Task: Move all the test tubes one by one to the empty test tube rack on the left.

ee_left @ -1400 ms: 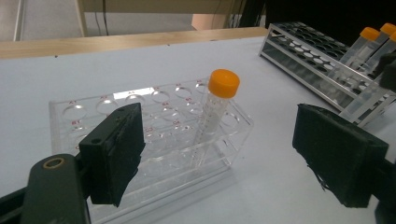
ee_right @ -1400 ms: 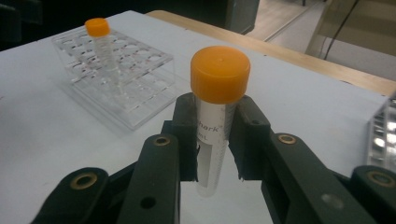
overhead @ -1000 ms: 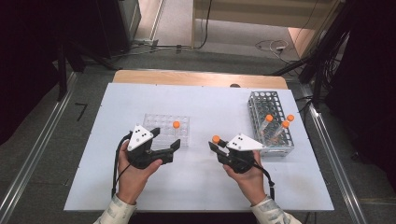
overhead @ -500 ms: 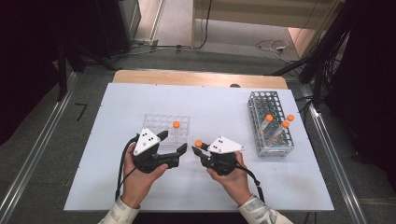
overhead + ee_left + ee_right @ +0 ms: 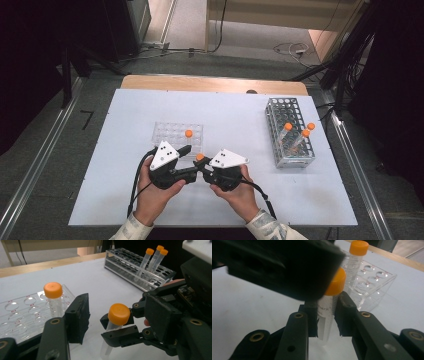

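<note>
Tube (image 5: 327,312) base hidden behind right claw (image 5: 325,315), left claw (image 5: 120,315) blurred

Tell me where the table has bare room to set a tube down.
Free: the table left of the clear tray, the stretch between the tray and the wire rack, and the near right corner. Crowded: front centre, where both grippers meet over the held tube.
</note>
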The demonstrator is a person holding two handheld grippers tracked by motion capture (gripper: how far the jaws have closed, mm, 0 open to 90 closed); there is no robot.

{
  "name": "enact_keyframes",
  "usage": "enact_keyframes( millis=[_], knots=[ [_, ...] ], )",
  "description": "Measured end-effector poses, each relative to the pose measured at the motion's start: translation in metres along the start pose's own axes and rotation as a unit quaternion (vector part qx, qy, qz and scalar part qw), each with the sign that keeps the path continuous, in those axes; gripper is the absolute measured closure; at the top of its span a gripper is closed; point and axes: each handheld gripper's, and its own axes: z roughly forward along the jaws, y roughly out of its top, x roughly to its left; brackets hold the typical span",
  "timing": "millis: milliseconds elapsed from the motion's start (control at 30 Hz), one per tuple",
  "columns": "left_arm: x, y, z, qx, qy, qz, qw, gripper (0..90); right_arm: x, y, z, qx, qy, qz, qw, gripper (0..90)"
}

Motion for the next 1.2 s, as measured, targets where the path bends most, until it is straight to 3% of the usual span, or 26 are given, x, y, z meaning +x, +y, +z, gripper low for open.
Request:
enact_keyframes(
  millis=[267, 433, 633, 700, 833, 933, 1200],
  knots=[
    [-0.003, -0.004, 0.004, 0.009, 0.003, 0.020, 0.9998, 56.9, 0.004, 0.002, 0.002, -0.002, 0.005, 0.000, 1.0000, 71.3],
    [-0.003, -0.005, 0.005, 0.011, 0.000, 0.023, 0.9997, 67.2, 0.003, 0.002, 0.001, -0.003, 0.003, 0.001, 1.0000, 71.3],
    [-0.002, -0.005, 0.003, 0.005, 0.001, 0.022, 0.9997, 70.0, 0.003, 0.002, 0.001, -0.003, 0.004, 0.001, 1.0000, 71.0],
    [-0.001, -0.004, 0.002, -0.001, 0.002, 0.021, 0.9998, 70.2, 0.003, 0.002, 0.001, -0.002, 0.005, 0.005, 1.0000, 65.9],
    [0.004, 0.000, -0.003, -0.004, 0.003, 0.014, 0.9999, 70.3, 0.003, 0.002, 0.000, 0.000, 0.017, 0.010, 0.9998, 39.8],
    [0.012, 0.005, -0.009, -0.009, 0.010, -0.001, 0.9999, 70.4, 0.001, 0.002, -0.004, 0.001, 0.019, 0.010, 0.9998, 27.6],
    [0.036, 0.020, -0.021, -0.028, 0.038, -0.026, 0.9986, 70.3, -0.011, -0.001, -0.020, -0.008, 0.005, 0.016, 0.9998, 25.1]
  ],
)
